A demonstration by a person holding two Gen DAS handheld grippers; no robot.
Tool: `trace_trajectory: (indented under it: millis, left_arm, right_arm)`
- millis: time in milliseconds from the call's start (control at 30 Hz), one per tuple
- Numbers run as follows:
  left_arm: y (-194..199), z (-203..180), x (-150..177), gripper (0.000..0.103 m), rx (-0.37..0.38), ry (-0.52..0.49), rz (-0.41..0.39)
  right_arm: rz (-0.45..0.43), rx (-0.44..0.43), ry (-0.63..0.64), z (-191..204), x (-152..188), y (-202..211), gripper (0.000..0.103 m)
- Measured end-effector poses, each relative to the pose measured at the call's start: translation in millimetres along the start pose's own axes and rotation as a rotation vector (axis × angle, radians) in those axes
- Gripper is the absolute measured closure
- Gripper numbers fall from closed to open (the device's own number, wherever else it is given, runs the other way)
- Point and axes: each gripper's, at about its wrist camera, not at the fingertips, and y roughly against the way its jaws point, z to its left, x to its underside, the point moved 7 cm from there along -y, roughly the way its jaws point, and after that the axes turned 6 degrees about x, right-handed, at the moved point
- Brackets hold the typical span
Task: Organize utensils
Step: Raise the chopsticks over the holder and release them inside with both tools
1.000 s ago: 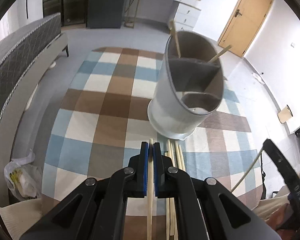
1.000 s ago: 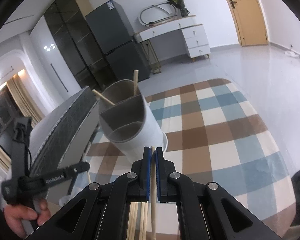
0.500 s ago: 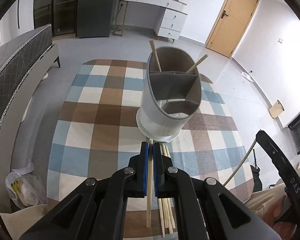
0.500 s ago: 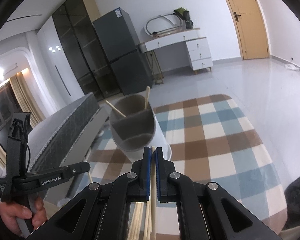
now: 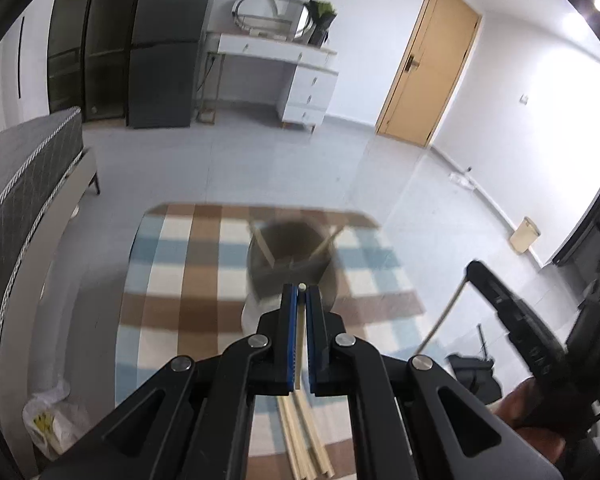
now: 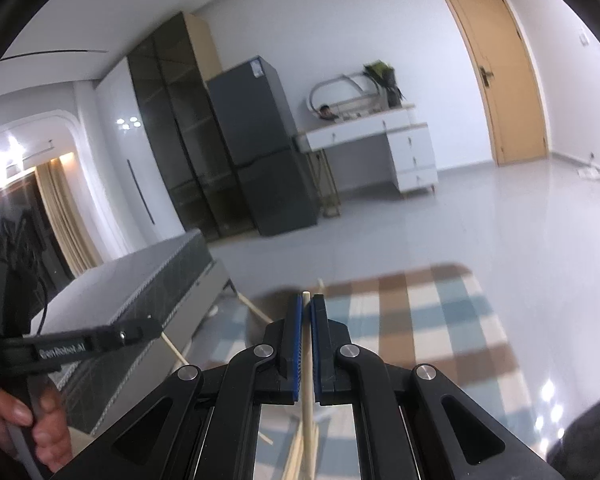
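My left gripper [image 5: 300, 292] is shut on a pale wooden chopstick [image 5: 299, 344] that runs between its blue pads. Just beyond its tip stands the grey divided utensil holder [image 5: 288, 256], blurred, on the checked rug, with two chopsticks leaning in its back compartment. Several loose chopsticks [image 5: 304, 444] lie on the rug below the gripper. My right gripper [image 6: 307, 300] is shut on another chopstick [image 6: 307, 360], and the holder [image 6: 270, 304] is mostly hidden behind its fingers. Each gripper shows at the edge of the other's view, held in a hand.
The checked rug [image 5: 180, 264] lies on a grey tiled floor. A grey bed [image 5: 16, 184] runs along the left, with a plastic bag [image 5: 44, 420] at its foot. A dark fridge [image 6: 260, 152], a white desk [image 6: 380, 136] and a wooden door [image 5: 428, 68] stand at the far walls.
Both grippers have risen, each with its chopstick still between the pads. The holder now looks smaller and lower in both views, and more of the far walls shows.
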Motion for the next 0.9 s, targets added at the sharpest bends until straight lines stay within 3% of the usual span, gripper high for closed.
trace_trajectory:
  millis: [267,500,900]
  left_arm:
    - [10.3,-16.8,-58.5,0.103,0.036,-0.044,-0.07]
    - [-1.4,-7.3,-95.3,0.103,0.046,-0.04,-0.105]
    - [-43.0,15.4,-105.1,0.103,0.007,-0.077,-0.066]
  right_arm:
    - [-0.081,-0.04,0.053,21.8,-61.4,-23.9,0.099]
    - [-0.158,-0.045,0.069,33.1,-102.8,-58.4,0.099]
    - [-0.179,-0.038,-0.021,20.3,-102.1,-121.8,0.099]
